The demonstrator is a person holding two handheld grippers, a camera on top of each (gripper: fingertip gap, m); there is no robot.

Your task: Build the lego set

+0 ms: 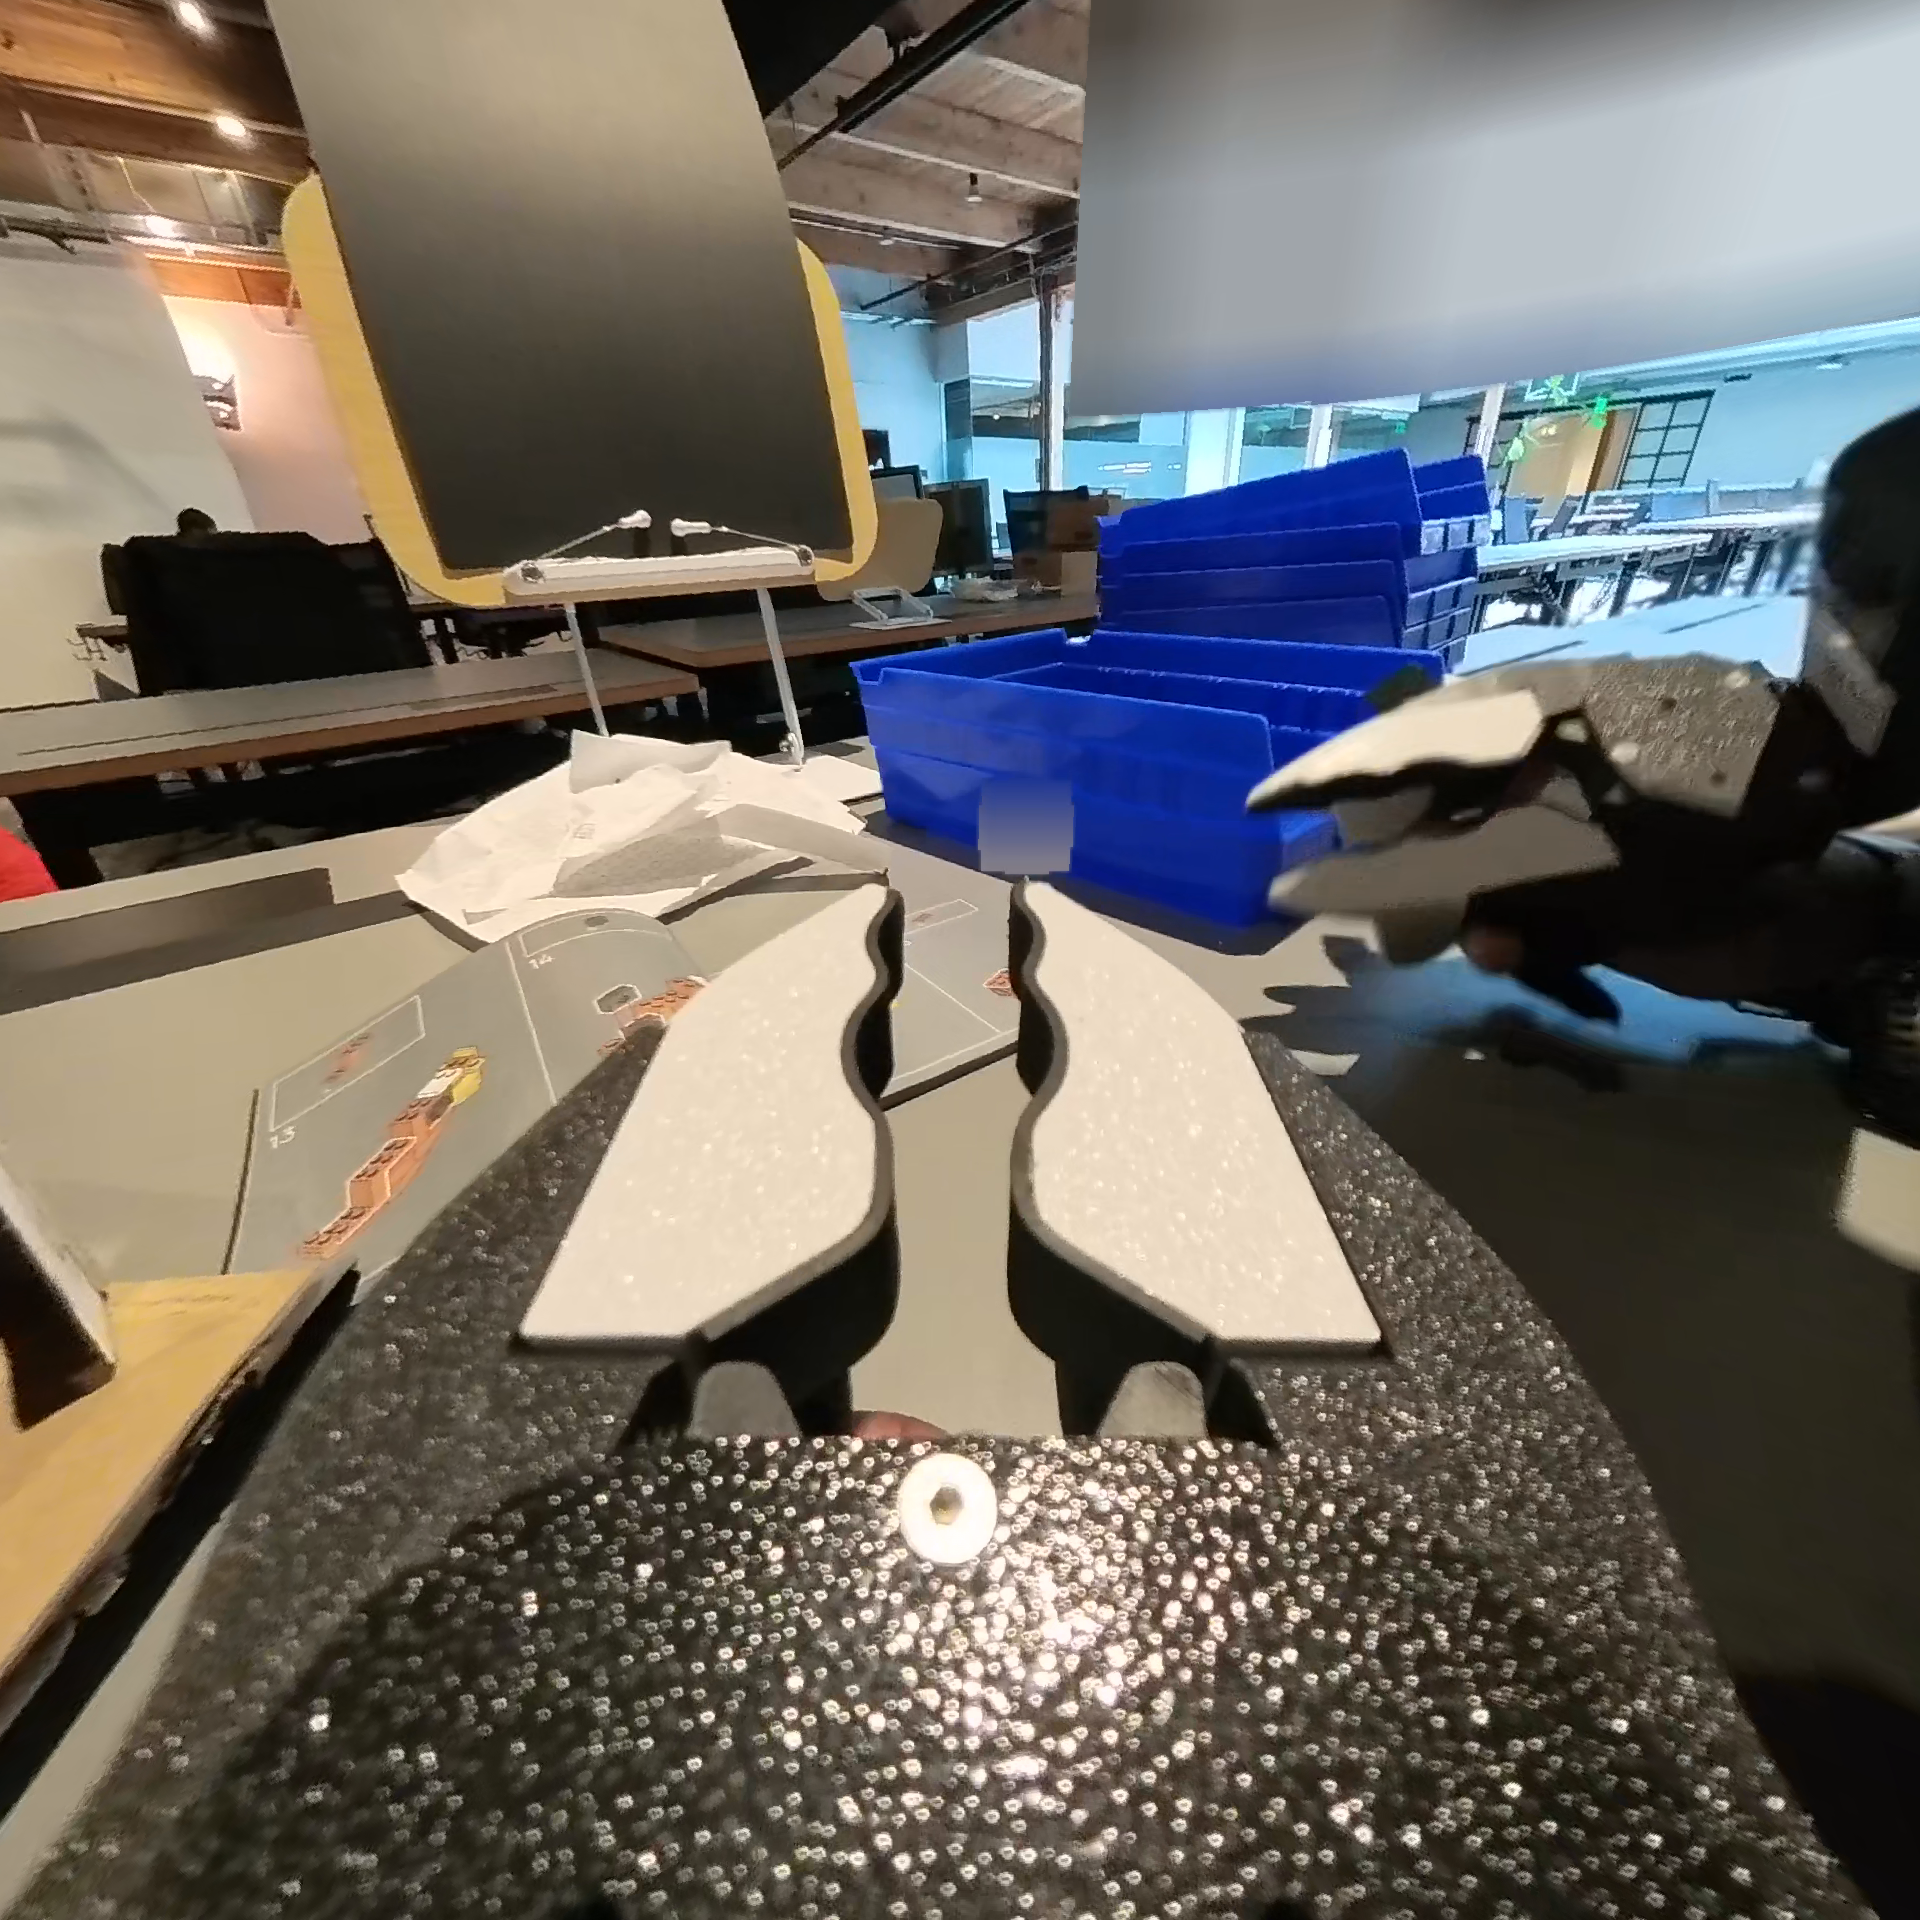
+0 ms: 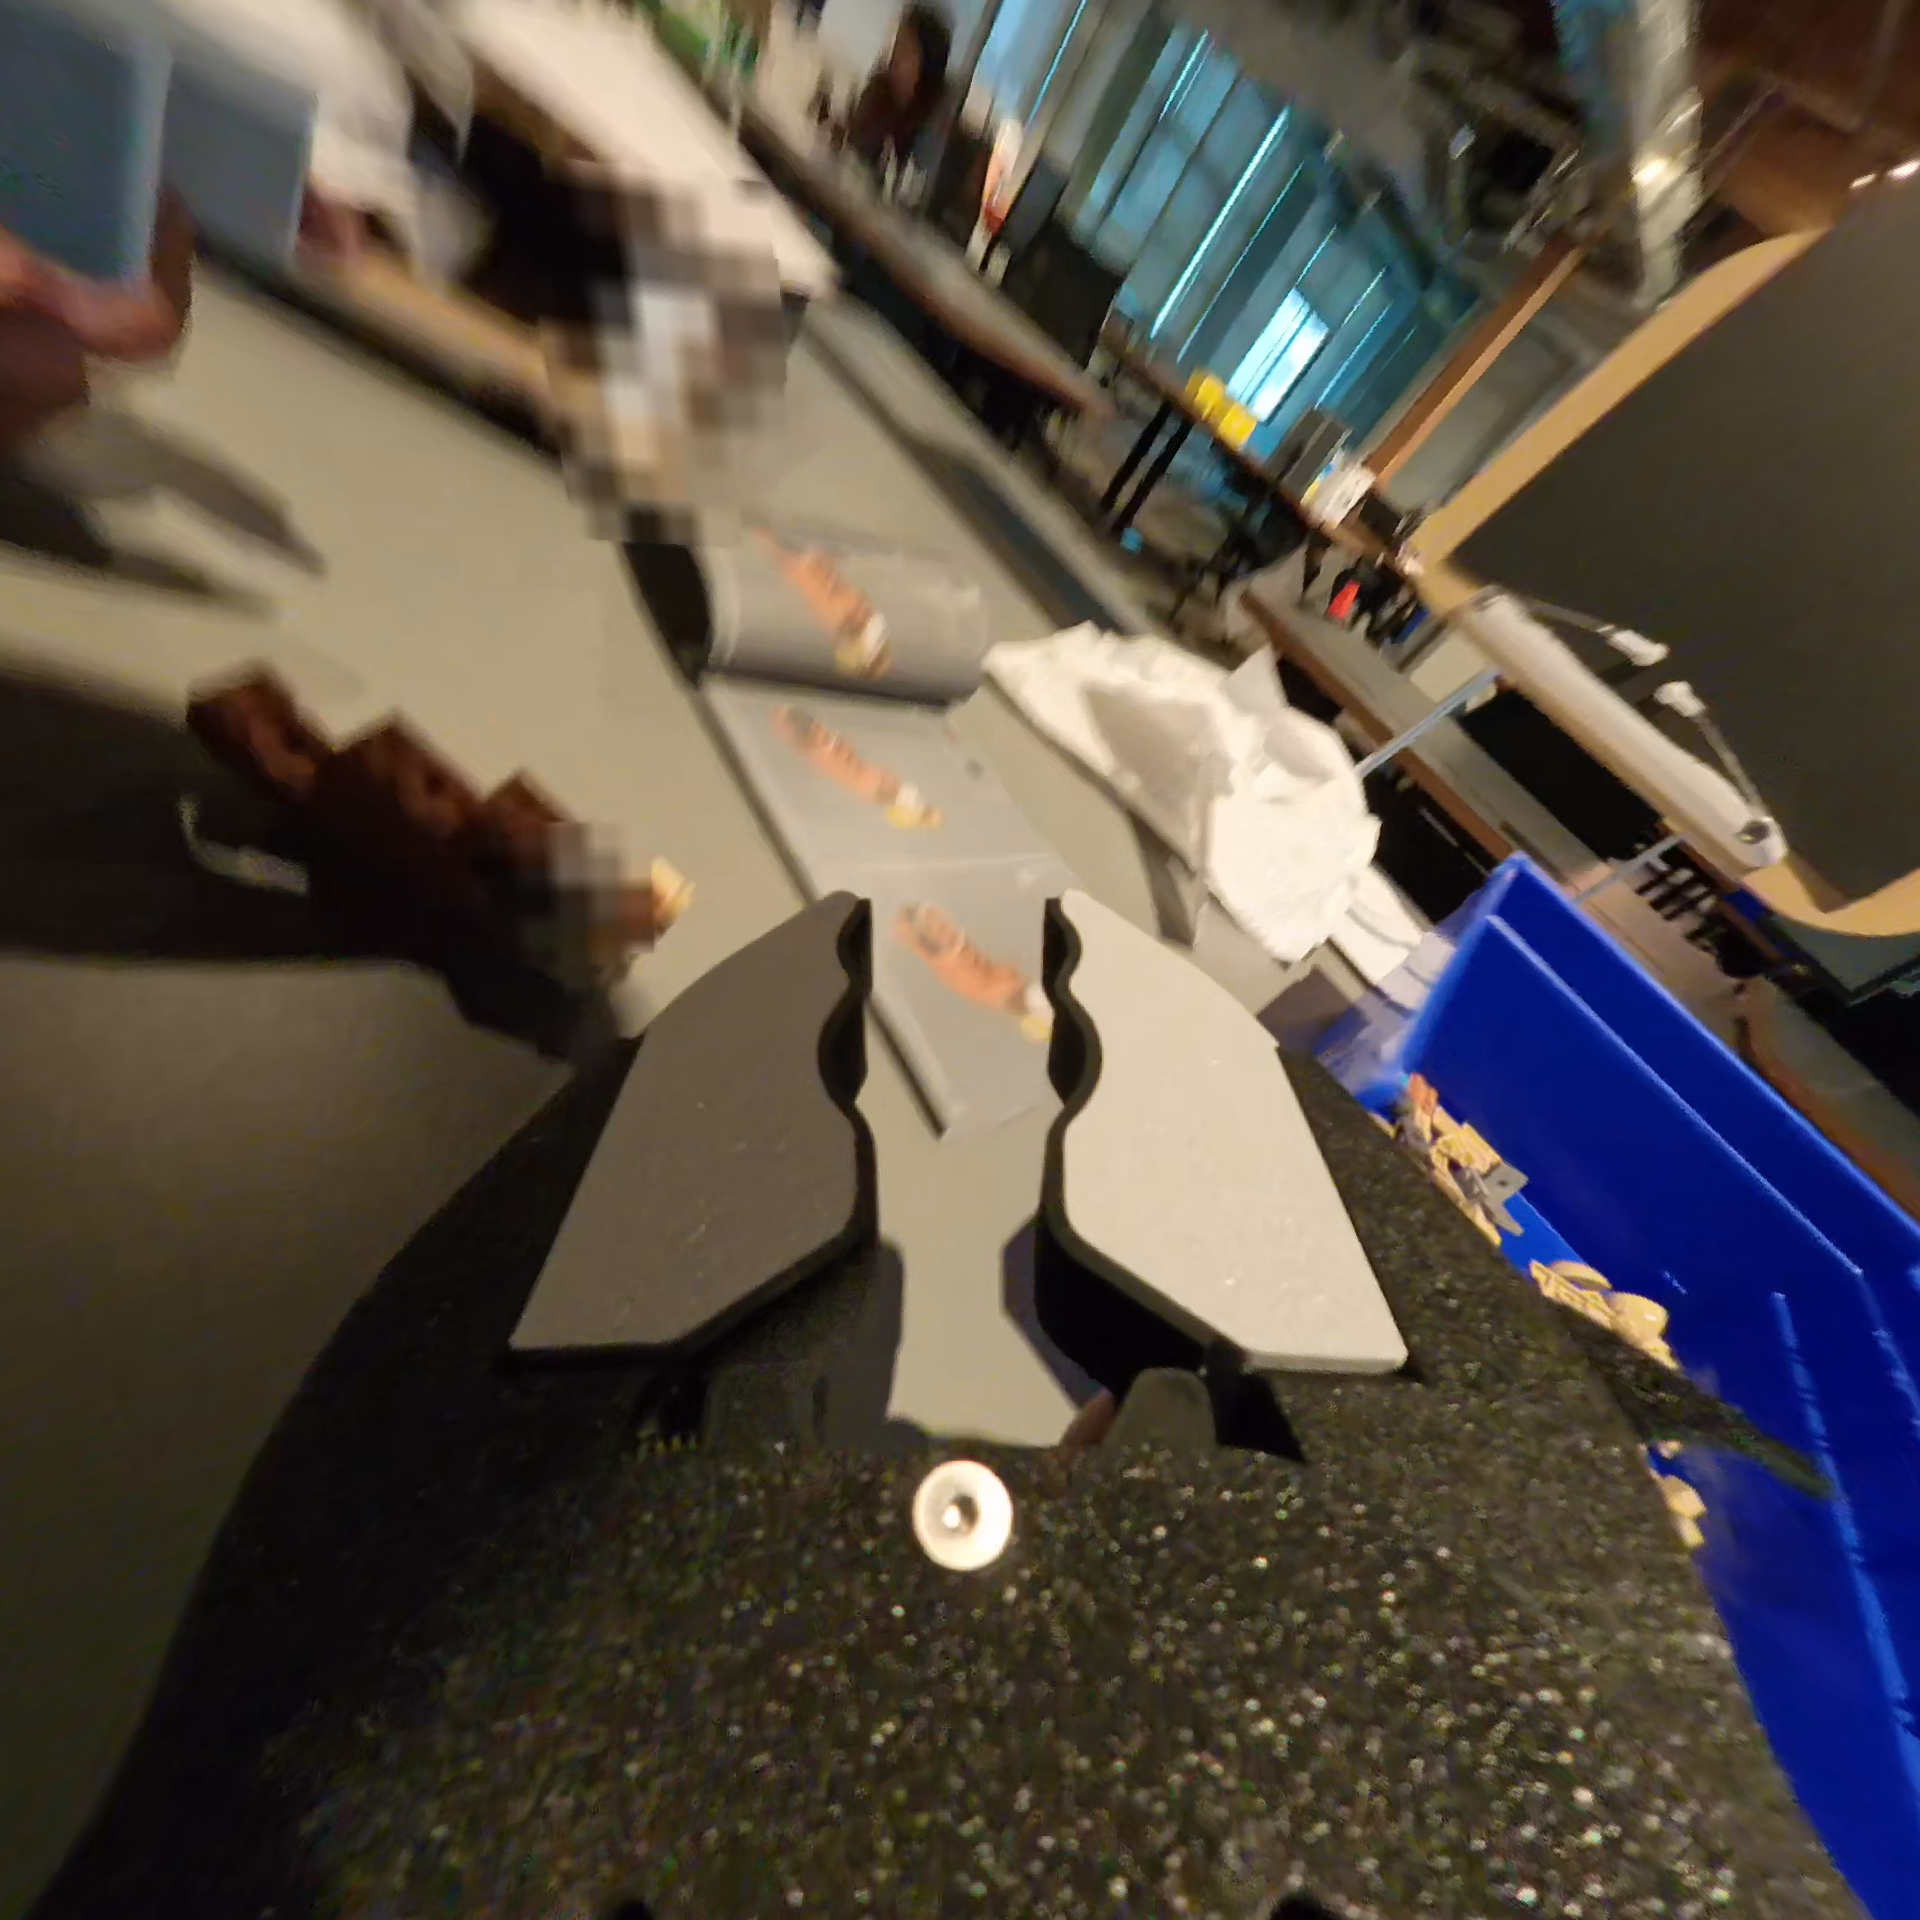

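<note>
Left wrist view looks along the left tool [image 1: 954,914], which hangs just over the grey desk [image 1: 135,1049]. Its two fingers are apart and nothing is between them, so it is let go. Under the tips lies the open lego booklet [image 1: 436,1049], with brick pictures on its pages. At 11 o'clock from the tool is a pile of crumpled white paper [image 1: 644,821]. At 1 o'clock sits a stack of blue bins [image 1: 1143,769]. A dark board on a thin white stand [image 1: 582,312] stands at 12 o'clock, far back. The right tool [image 1: 1288,842] comes in at 3 o'clock, above the desk, with a small gap at its tips and nothing in it.

Right wrist view is blurry. The right tool [image 2: 956,914] is also let go, with its fingers apart and empty. The booklet [image 2: 883,790] lies at 12 o'clock from it. The brown lego build [image 2: 416,790] is at 10 o'clock, on the desk, shaped like steps. A blue bin [image 2: 1662,1143] at 3 o'clock holds small tan lego pieces [image 2: 1600,1309]. The white paper [image 2: 1195,758] is at 1 o'clock.
</note>
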